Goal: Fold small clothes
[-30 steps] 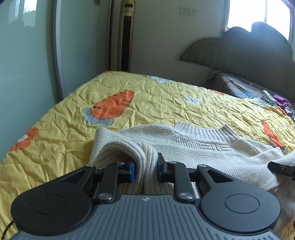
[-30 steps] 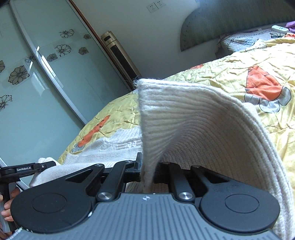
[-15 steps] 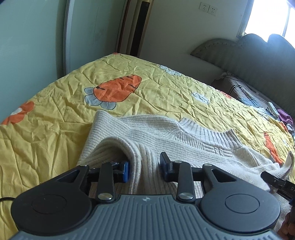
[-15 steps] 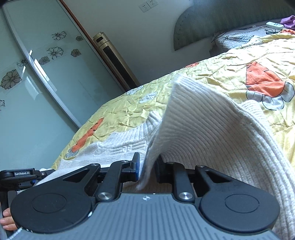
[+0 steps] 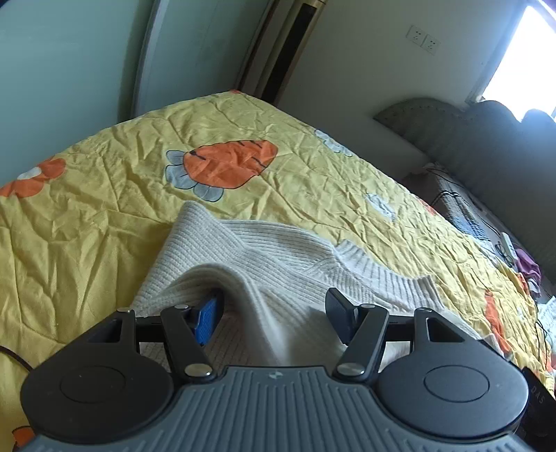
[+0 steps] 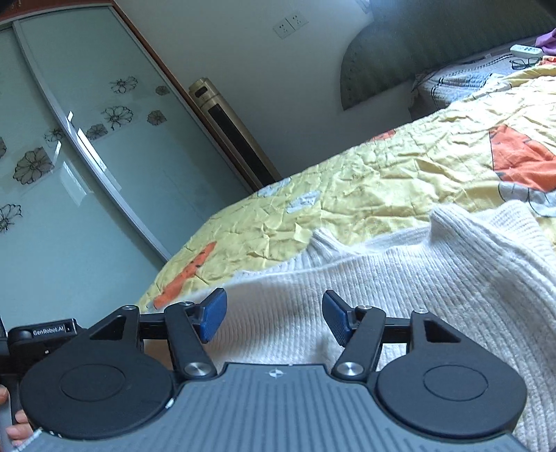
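A bed (image 5: 104, 215) fills both views, covered by a crumpled yellow quilt (image 6: 382, 180) printed with orange carrots and pale flowers. Past its far edge stand a frosted sliding wardrobe door (image 6: 104, 156) with black flower outlines, a tall gold-trimmed standing air conditioner (image 6: 229, 132), and a white wall with 2 sockets (image 6: 290, 24). A grey padded headboard (image 5: 486, 146) runs along the head edge of the bed.

A cream ribbed sweater (image 5: 285, 257) lies on the quilt near the bed's near edge, its ribbed collar (image 5: 382, 274) toward the middle of the bed. A raised fold of knit stands between the left gripper's (image 5: 274, 313) jaws, draped over the blue pad on 1 side and clear of the other pad. Those jaws have just been opening and now stand released, not pinching the knit.

The right gripper (image 6: 274, 320) hovers over the flat sweater body (image 6: 417, 278). Its jaws have also just been opening and stand apart, with only flat knit seen beneath them and nothing gripped.

At the head end lie a white remote (image 6: 526, 51) and a pair of glasses (image 6: 524, 63). Fingertips (image 6: 15, 431) show at the lower left corner of the right view.
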